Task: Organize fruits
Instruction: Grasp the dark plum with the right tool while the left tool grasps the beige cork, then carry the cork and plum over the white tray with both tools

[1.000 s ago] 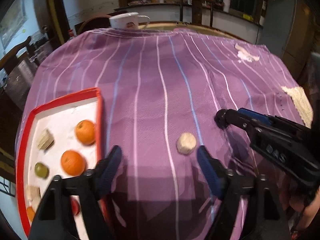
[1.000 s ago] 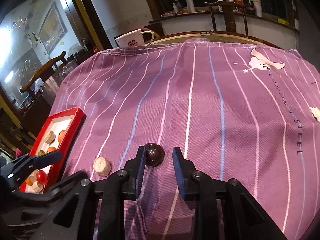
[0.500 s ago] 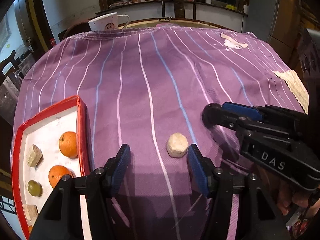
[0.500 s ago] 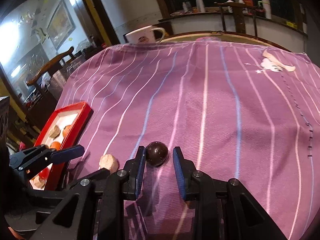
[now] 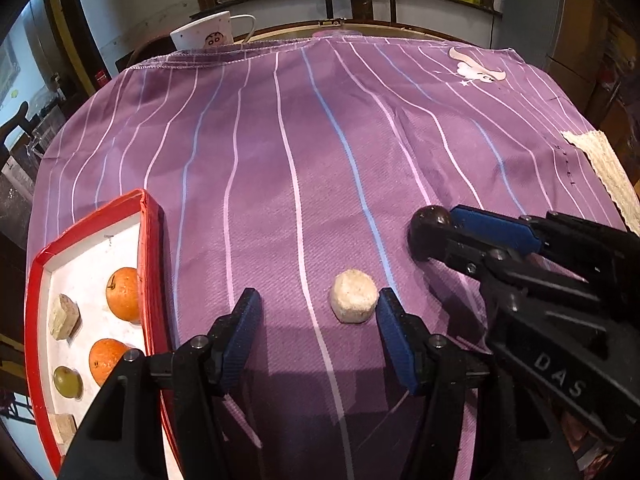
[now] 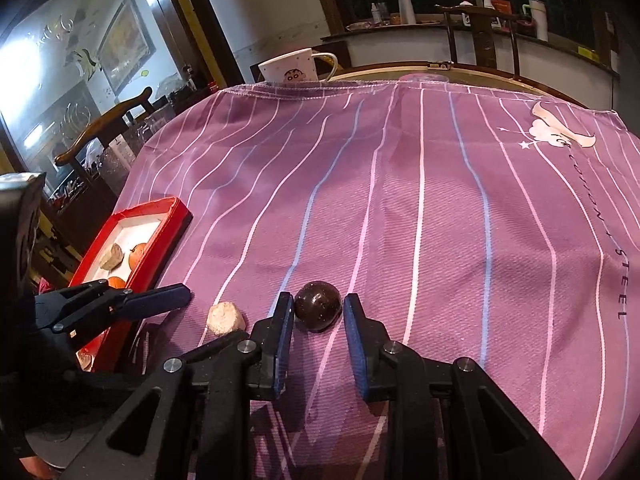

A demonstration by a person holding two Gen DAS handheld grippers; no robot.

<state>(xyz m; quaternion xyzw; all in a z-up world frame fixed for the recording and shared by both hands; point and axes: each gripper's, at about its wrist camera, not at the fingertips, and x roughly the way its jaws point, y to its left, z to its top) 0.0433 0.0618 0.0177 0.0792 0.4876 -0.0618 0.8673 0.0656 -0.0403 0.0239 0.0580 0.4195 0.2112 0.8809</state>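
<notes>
A pale round fruit piece (image 5: pixel 354 296) lies on the purple striped cloth, between the fingertips of my open left gripper (image 5: pixel 316 308), close to the right finger; it also shows in the right wrist view (image 6: pixel 225 317). A dark round fruit (image 6: pixel 318 310) sits between the tips of my right gripper (image 6: pixel 317 312), whose jaws stand narrowly apart around it; a small gap shows on each side. In the left wrist view that fruit (image 5: pixel 430 220) is at the right gripper's tip. A red tray (image 5: pixel 150 248) at the left holds oranges (image 5: pixel 124 294), a green fruit (image 5: pixel 68 381) and pale pieces.
A white mug (image 5: pixel 208 36) stands at the far edge of the table behind the cloth. A woven mat (image 5: pixel 604 172) lies at the right edge. Wooden chairs (image 6: pixel 108 128) and a counter with bottles stand beyond the table.
My left gripper has narrowed and shifted right so the pale piece now lies between its fingers. My right gripper stays around the dark fruit.
</notes>
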